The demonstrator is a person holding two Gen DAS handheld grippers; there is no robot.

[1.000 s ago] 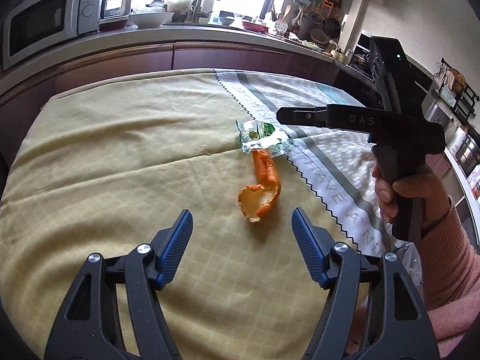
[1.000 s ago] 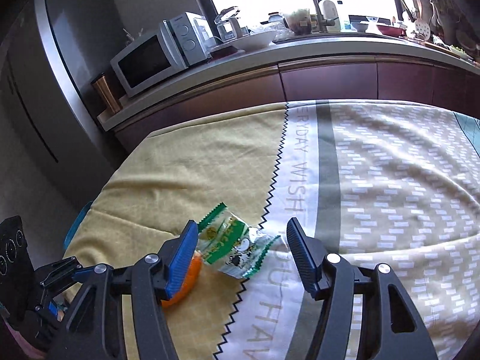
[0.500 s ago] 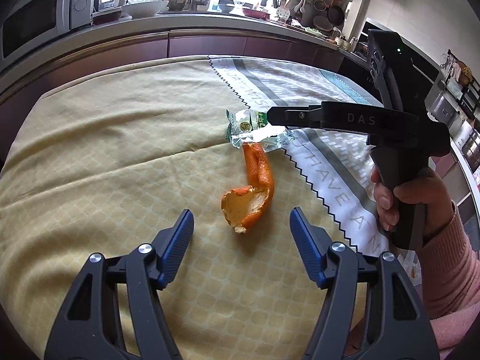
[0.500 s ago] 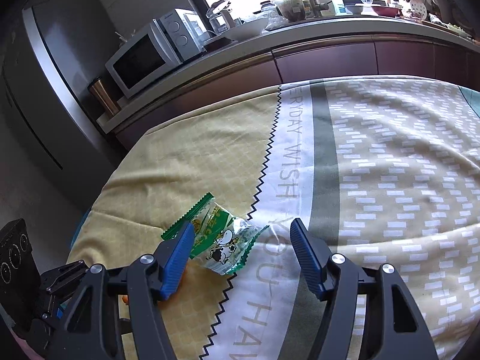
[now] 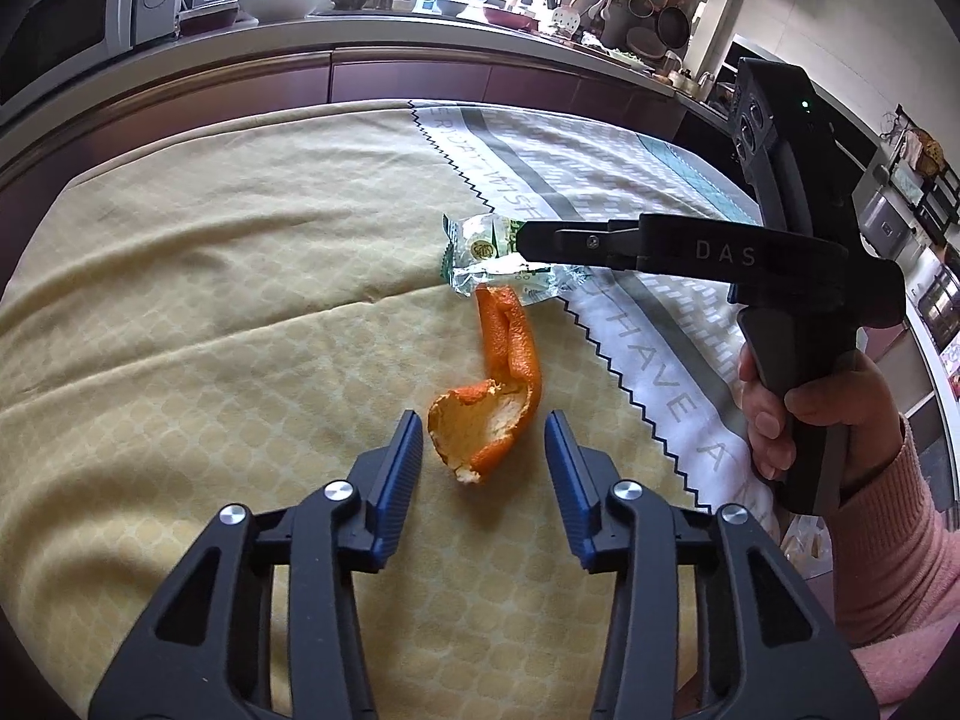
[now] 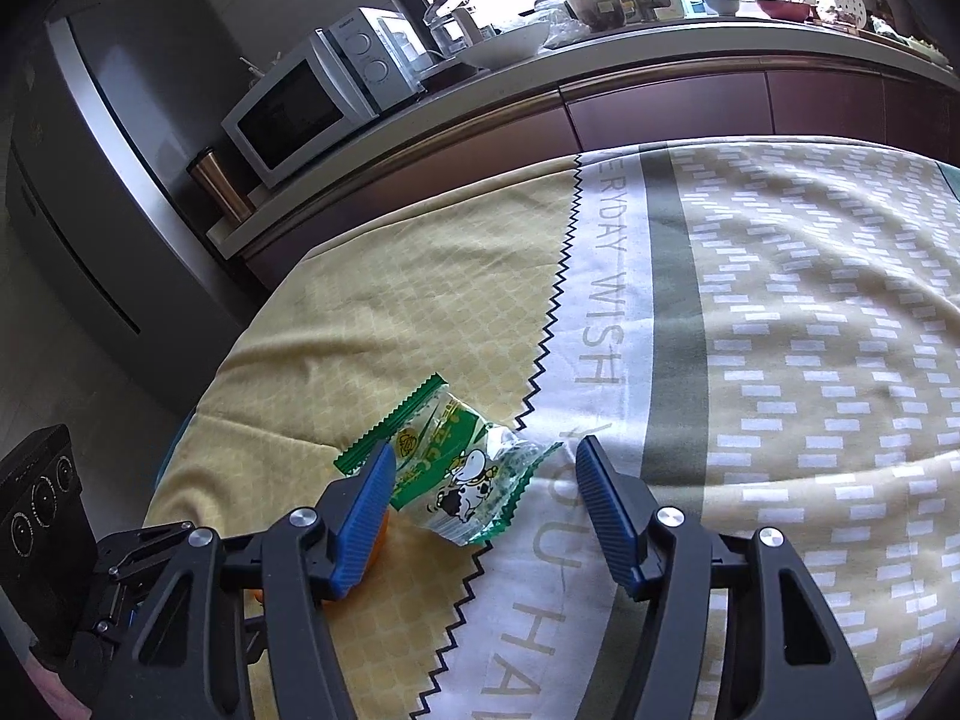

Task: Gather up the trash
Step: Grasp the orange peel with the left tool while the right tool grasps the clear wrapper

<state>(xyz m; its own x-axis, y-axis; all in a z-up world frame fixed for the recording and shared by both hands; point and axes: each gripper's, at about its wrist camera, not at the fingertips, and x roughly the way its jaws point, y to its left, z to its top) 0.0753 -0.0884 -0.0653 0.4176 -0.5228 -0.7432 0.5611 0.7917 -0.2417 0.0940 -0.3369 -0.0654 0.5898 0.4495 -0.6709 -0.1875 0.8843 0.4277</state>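
Near the worktop's middle nothing is collected yet: left gripper (image 5: 485, 441), just narrowed, straddles the orange peel (image 5: 492, 402) ungrasped, right gripper (image 6: 483, 495) gapes around the snack wrapper (image 6: 456, 468).

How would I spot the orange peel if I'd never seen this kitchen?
Start at the table's cloth, yellow on one side, grey and white on the other. On the yellow part, near the zigzag seam, the orange peel lies curled. Unlike the shiny green snack wrapper at its far end, it is bright orange with a pale inside.
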